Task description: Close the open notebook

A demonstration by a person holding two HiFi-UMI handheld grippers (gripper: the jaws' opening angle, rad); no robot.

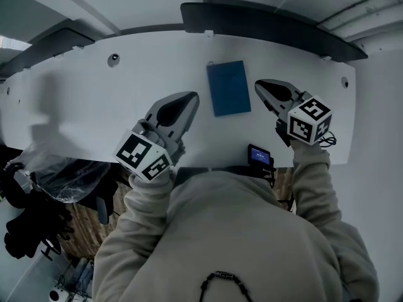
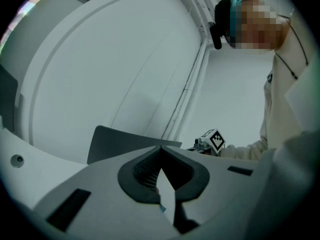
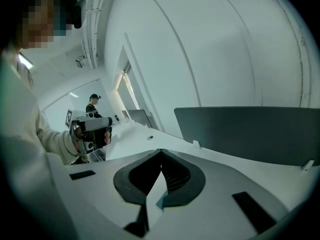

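The notebook lies closed on the worktop, so the task seems done; the left hand-held gripper and the right hand-held gripper, jaws together, hold nothing.

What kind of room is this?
Probably an office or lab workroom: a long white desk with a dark divider screen along its back, and a blue notebook lying on it.
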